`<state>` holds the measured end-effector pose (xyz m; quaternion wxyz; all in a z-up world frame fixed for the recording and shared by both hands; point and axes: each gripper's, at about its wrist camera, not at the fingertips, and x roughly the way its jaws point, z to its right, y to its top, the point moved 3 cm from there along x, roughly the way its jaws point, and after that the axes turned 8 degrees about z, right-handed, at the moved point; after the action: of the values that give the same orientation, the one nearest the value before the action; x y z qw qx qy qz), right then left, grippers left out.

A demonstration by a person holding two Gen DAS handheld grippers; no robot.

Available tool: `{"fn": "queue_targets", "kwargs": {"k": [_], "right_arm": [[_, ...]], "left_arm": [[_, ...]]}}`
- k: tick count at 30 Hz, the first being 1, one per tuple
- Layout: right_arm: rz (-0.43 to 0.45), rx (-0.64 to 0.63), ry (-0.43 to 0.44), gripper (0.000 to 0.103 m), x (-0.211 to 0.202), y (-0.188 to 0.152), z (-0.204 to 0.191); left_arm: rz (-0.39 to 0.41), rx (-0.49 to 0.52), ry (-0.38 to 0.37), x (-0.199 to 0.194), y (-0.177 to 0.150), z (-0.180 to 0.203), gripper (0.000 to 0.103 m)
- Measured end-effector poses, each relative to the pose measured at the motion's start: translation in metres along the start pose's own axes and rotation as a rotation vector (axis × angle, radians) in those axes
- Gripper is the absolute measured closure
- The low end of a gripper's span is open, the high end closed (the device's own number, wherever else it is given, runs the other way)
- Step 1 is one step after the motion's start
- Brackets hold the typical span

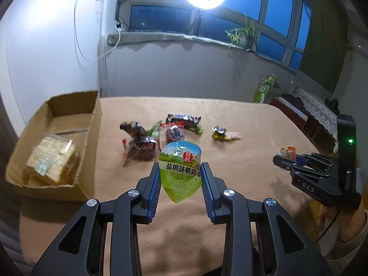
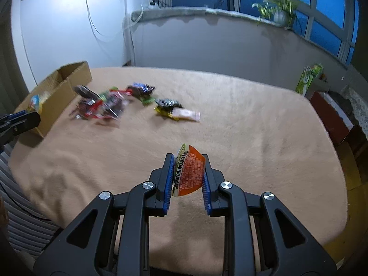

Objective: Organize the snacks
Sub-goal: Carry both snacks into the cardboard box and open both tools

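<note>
The left gripper [image 1: 180, 172] clamps a green packet [image 1: 180, 172] above the tan table [image 1: 241, 119] — the right gripper [image 2: 187, 172] pinches an orange packet [image 2: 192, 172]. More snacks [image 1: 161, 135] lie ahead, beside a cardboard box [image 1: 76, 105] holding wrapped crackers [image 1: 51, 158].

The black plastic left gripper [image 1: 180, 177] has blue ridged pads [image 1: 155, 185] inside its fingers and shiny round silver screws [image 1: 134, 192] behind them. The black right gripper [image 2: 187, 173] looks the same.
</note>
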<state>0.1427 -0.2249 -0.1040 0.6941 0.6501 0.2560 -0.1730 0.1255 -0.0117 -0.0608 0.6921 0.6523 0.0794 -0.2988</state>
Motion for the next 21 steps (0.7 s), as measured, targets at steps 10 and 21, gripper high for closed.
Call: {"fn": "queue_targets", "kwargs": {"k": [10, 21], "right_arm": [[0.114, -0.039, 0.001, 0.080, -0.054, 0.029, -0.024], [0.121, -0.097, 0.016, 0.080, -0.054, 0.041, -0.065]], "left_arm": [[0.082, 0.010, 0.019, -0.039, 0.010, -0.004, 0.071], [0.114, -0.035, 0.065, -0.054, 0.007, -0.043, 0.071]]}}
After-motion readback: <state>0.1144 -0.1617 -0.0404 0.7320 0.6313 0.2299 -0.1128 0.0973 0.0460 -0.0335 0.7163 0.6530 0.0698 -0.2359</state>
